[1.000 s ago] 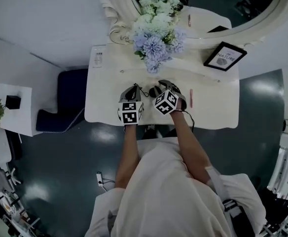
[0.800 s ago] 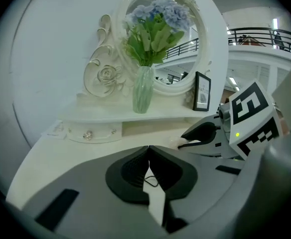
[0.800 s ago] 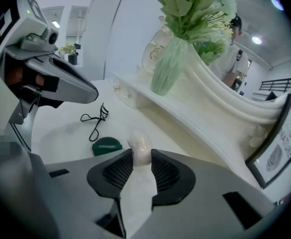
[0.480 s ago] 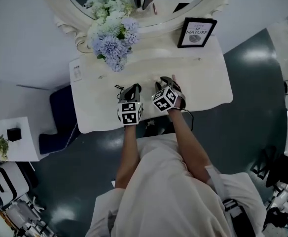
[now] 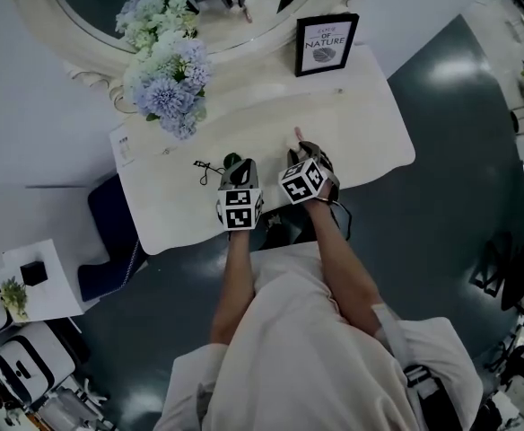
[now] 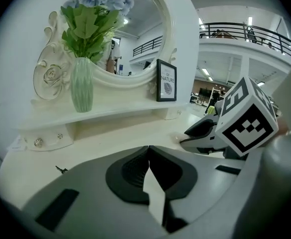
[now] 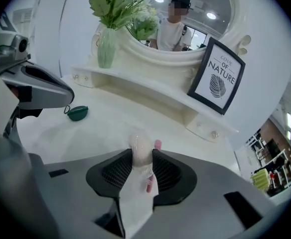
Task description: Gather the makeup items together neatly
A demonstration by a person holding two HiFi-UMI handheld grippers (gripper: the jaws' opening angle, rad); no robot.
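R tool: right gripper (image 7: 141, 153) stood part spread. Its jaws had just been opening, w/ a pink makeup stick (image 7: 139, 147) btwn them.
R grip: the pads appeared to touch the stick's pale rounded end on both sides. The pink shaft showed just behind and below that end.
Stick posn: off the dressing table (image 5: 370, 124) surface and carried in the R jaws. In the head view its pink tip poked out past the jaw tips, toward the shelf (image 7: 150, 96).
L tool: left gripper (image 6: 148, 151) had its jaws pressed together, tips meeting, w/ nothing btwn them.
L/R relation: the grippers sat side by side over the table's front edge, near each other but apart. Both pointed toward the mirror (image 6: 140, 29).
Green item: a small green oval item (image 7: 77, 112) lay flat on the tabletop just ahead of the L jaw tips. A thin black cord (image 5: 204, 167) trailed from it to the left. Contact w/ the L tips could not be told.
Shelf items: a green vase (image 6: 81, 86) of blue and white flowers (image 5: 168, 88) stood at the left, and a black framed print (image 7: 218, 76) leaned at the right.
Obstruction: the L gripper body filled the left edge of the right gripper view, btwn the R jaws and the green item.
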